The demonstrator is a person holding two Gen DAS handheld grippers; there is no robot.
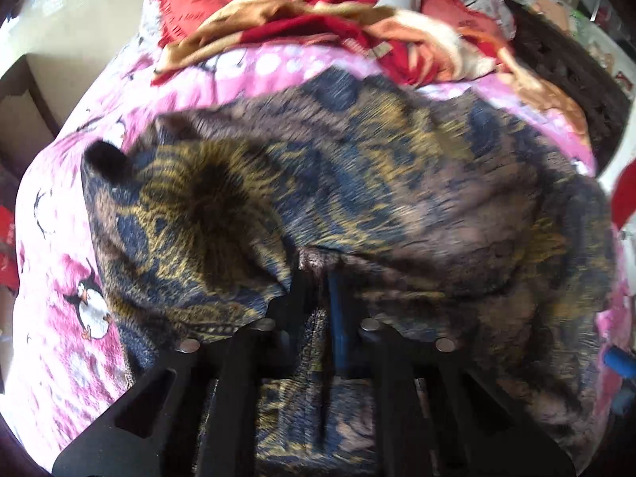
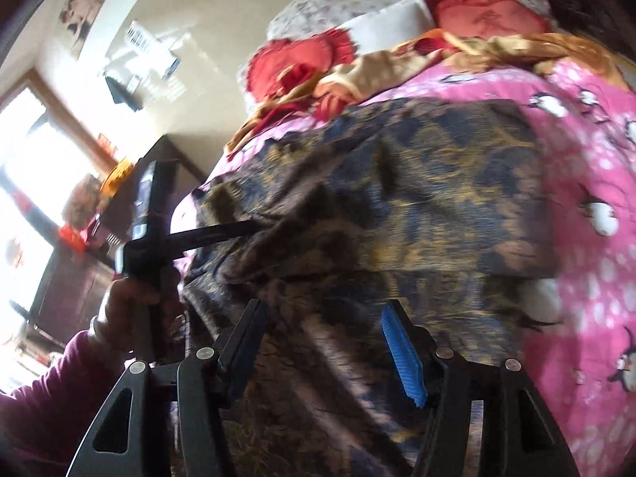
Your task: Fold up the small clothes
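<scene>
Pink penguin-print bedspread (image 1: 59, 262) is the biggest thing, covers the bed; using it as landmark. Red/gold blanket (image 1: 318, 20) bunched at far end of the bedspread, w/ red frilly cushions (image 2: 294, 63) and a white pillow (image 2: 389, 20) beyond it. Dark blue/gold/brown patterned garment (image 1: 357, 183) lies spread on the bedspread, mid to near side, partly doubled over, wrinkled; frames blurry so can't tell what kind of garment.

My left gripper (image 1: 320, 274) is clenched on a fold of the garment near its near edge, cloth pinched between the black fingers, fabric draping both sides. In the right wrist view same gripper (image 2: 254, 226) shows at the garment's left edge over the bedspread, my left hand (image 2: 131, 306) on the handle, maroon sleeve (image 2: 47, 397) below.

My right gripper (image 2: 324, 334) is released, jaws wide apart, blue pad (image 2: 401, 357) on one finger clear of the other; garment lies under/between the fingers but pads not pressing it. Sits at near edge of the garment over the bedspread.
</scene>
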